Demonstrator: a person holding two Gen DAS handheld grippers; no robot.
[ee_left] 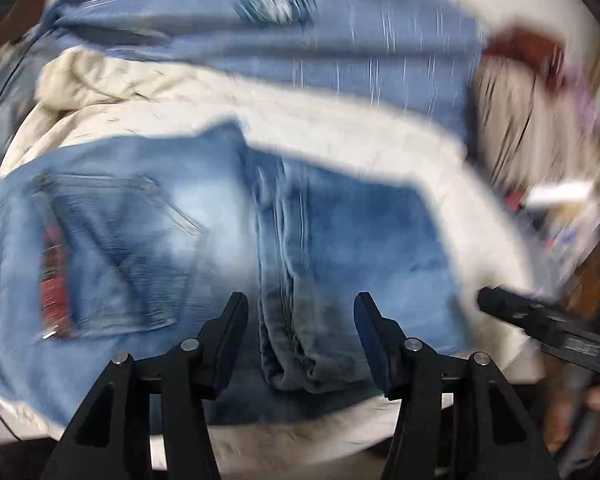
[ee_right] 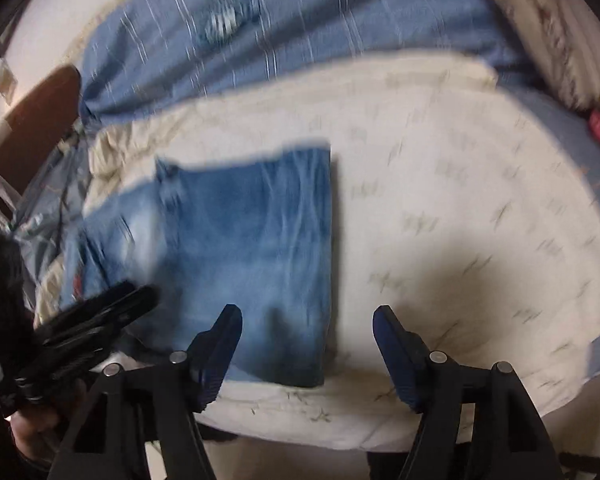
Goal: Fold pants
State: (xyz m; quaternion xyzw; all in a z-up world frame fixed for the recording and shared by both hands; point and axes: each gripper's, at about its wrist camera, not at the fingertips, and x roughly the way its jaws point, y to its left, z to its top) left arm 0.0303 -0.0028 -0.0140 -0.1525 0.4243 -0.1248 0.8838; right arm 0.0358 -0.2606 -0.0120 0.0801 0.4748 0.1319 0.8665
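Observation:
A pair of light blue jeans [ee_left: 204,240] lies folded on a cream quilt [ee_left: 340,132]. A back pocket with a red label [ee_left: 52,292] shows at the left. My left gripper [ee_left: 300,304] is open and empty, just above the jeans' near edge, its fingers on either side of a thick fold. My right gripper [ee_right: 308,316] is open and empty over the right edge of the jeans [ee_right: 252,248]. The right gripper also shows in the left wrist view [ee_left: 540,320], and the left gripper in the right wrist view [ee_right: 92,320]. Both views are motion-blurred.
The cream quilt [ee_right: 440,200] covers a bed. A blue striped blanket [ee_left: 300,52] lies behind the jeans. Pillows and cluttered small items [ee_left: 540,120] sit at the far right. A red object [ee_right: 598,124] lies at the bed's right edge.

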